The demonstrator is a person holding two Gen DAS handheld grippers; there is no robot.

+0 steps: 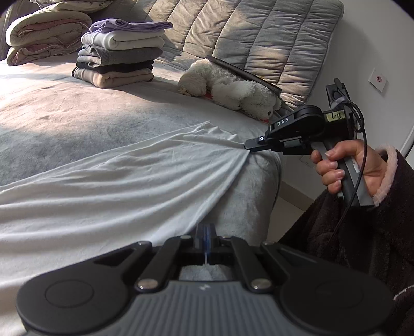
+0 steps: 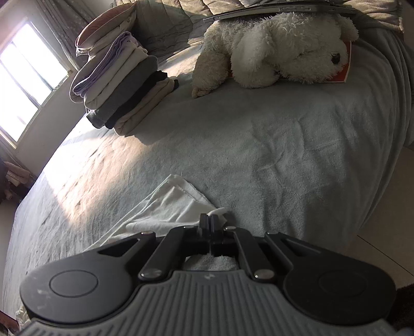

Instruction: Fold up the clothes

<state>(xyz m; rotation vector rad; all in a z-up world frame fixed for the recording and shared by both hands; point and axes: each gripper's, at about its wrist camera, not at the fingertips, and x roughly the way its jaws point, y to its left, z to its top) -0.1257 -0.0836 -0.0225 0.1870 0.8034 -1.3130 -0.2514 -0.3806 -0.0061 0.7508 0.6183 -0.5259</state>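
Two hand-held grippers (left hand-held gripper (image 1: 206,232), right hand-held gripper (image 2: 209,222)) pinch one white garment (image 1: 116,181).

A home bedroom: a bed (image 2: 271,144) under a pale fleecy cover, a quilted padded headboard (image 1: 258,33) at its head, a white plush dog (image 2: 282,49) lying near that headboard, a stack of folded clothes (image 1: 119,51) beside the dog, and a curtained window (image 2: 28,75) beyond the stack.

Bed (image 1: 64,124): white garment (image 1: 116,181), folded stack (image 1: 119,51), plush dog (image 1: 233,88).

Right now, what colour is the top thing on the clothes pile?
Light purple, clearest in the left wrist view.
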